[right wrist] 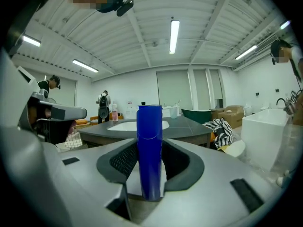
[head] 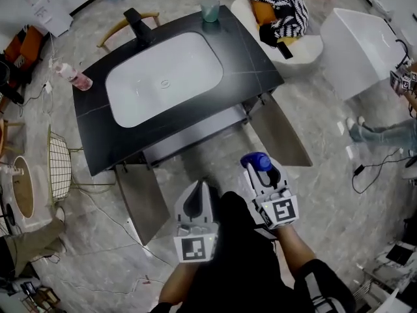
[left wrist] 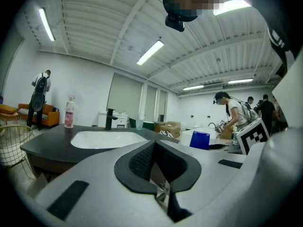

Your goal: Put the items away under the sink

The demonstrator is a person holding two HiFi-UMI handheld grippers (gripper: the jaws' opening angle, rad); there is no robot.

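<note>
Work looks barely begun: cabinet doors (head: 285, 134) under the sink (head: 163, 77) stand open, and the right gripper (head: 262, 173), at its 5 o'clock, has fingers clamped on a blue bottle (head: 255, 162) not yet inside. The left gripper (head: 197, 199) has fingers closed on nothing, while a pink bottle (head: 73, 77) at 9 o'clock and a teal cup (head: 210, 12) at 1 o'clock sit on the worktop (head: 254, 57).

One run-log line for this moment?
left gripper: shut, empty | right gripper: shut on blue bottle | cabinet doors: open | pink bottle: on counter

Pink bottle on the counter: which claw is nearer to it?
Left. The left claw hangs in front of the sink, down and right of the pink bottle; the right claw, shut on a blue bottle, is farther right.
</note>
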